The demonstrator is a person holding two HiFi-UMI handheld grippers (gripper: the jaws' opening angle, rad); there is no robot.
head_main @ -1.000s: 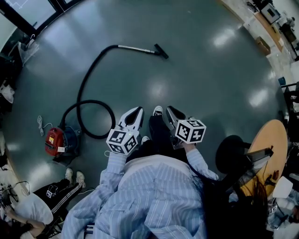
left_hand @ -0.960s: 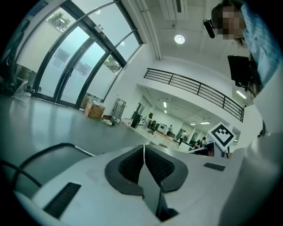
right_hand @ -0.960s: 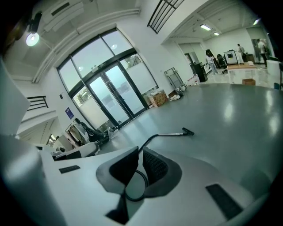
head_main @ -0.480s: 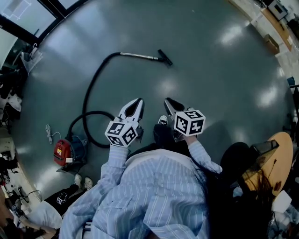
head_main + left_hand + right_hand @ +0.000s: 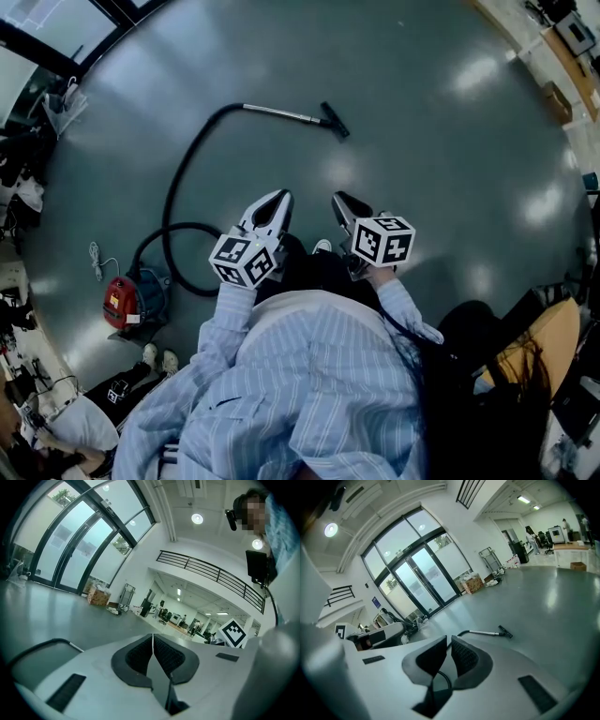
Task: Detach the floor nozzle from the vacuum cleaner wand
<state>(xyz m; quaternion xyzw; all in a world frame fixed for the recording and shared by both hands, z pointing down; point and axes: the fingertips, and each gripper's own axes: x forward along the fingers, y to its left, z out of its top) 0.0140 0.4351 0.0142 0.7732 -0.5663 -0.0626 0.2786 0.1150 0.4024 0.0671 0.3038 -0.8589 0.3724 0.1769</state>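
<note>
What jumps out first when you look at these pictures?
The long black hose snakes over the grey floor, from the red vacuum cleaner at the left up to the wand and its floor nozzle at the top. Nearer, the left gripper and the right gripper stick out side by side in front of the person's striped shirt, both shut and holding nothing.

You hold your left tool (image 5: pixel 275 197) and right tool (image 5: pixel 339 200) side by side ahead of your chest, jaws pressed together on nothing, arms bent.
</note>
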